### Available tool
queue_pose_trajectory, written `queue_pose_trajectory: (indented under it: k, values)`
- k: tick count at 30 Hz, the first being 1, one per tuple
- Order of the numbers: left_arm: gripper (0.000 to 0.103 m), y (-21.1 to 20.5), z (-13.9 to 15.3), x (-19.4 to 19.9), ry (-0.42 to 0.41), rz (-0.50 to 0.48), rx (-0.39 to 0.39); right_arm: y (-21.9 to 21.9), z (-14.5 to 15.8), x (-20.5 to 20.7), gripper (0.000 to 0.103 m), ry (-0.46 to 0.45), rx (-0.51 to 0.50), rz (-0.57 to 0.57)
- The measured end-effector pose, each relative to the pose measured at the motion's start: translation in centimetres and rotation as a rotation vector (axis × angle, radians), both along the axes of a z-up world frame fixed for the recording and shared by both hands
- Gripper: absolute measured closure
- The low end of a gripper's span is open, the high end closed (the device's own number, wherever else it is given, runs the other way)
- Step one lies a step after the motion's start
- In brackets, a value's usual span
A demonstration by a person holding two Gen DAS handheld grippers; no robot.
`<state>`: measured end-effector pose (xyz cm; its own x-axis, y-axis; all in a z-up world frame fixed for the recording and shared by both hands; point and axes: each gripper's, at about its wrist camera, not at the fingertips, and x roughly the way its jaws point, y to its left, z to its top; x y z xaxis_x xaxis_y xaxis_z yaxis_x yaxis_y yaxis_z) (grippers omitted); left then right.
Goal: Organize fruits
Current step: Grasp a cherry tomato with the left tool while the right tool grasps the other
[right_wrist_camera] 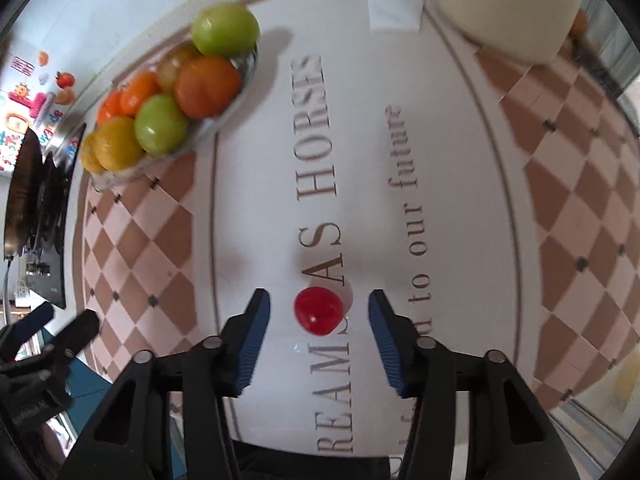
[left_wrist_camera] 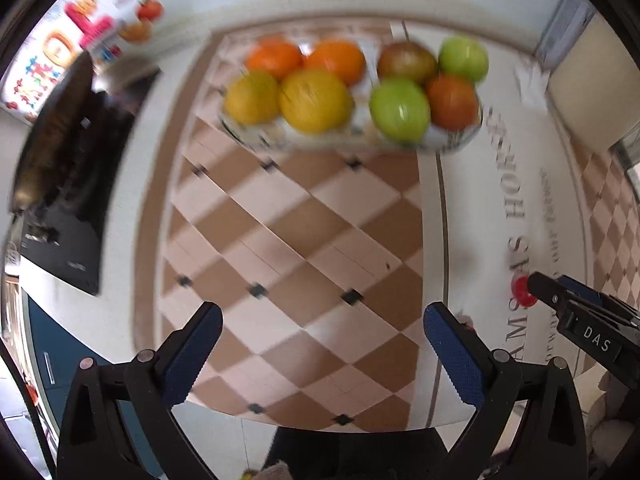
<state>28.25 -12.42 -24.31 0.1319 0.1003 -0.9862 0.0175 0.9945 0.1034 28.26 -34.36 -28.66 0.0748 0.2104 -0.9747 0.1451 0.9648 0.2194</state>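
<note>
Small round red fruit (right_wrist_camera: 319, 311) lies on the printed tablecloth (right_wrist_camera: 260, 220) between the right gripper (right_wrist_camera: 318, 312) pads, ungripped — pickup step, I judge. Next: close, then carry toward the fruit-filled oval dish (right_wrist_camera: 224, 118) at ten o'clock — left gripper (left_wrist_camera: 322, 354) gapes wide, empty.

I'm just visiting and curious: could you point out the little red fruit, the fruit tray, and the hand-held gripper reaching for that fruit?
small red fruit (right_wrist_camera: 319, 311), right wrist view, middle of its skin.
fruit tray (right_wrist_camera: 224, 116), right wrist view, near rim.
right hand-held gripper (right_wrist_camera: 319, 318), right wrist view, midway between its fingertips.
</note>
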Motion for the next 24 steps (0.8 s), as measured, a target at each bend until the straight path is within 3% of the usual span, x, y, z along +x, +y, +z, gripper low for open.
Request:
queue_pose_trajectory:
  k: [3, 5, 14, 16, 18, 20, 24]
  values:
    - [0.000, -1.0, -2.3, 0.1, 0.065, 0.003, -0.016, 0.3, -1.1, 0.1, 0.060, 0.021, 0.008, 0.031]
    - [0.000, -1.5, -2.9, 0.0, 0.085, 0.001, -0.023, 0.5, -1.7, 0.1, 0.069, 0.030, 0.021, 0.051]
    - [0.001, -5.0, -4.3, -0.8, 0.159, -0.053, -0.121, -1.6, 0.1, -0.3, 0.071, -0.011, 0.050, 0.037]
    - [0.008, -6.0, -5.0, -1.1, 0.190, -0.074, -0.142, -2.7, 0.7, -0.3, 0.071, -0.016, 0.054, 0.023]
    - [0.025, -7.0, -5.8, -1.4, 0.220, -0.092, -0.152, -3.4, 1.0, -0.2, 0.071, -0.019, 0.051, 0.017]
    - [0.030, -7.8, -6.4, -1.7, 0.241, -0.103, -0.160, -4.0, 1.2, -0.2, 0.071, -0.020, 0.053, 0.011]
    - [0.050, -9.6, -7.2, -1.9, 0.256, -0.130, -0.157, -4.2, 1.4, 0.1, 0.071, -0.024, 0.053, 0.013]
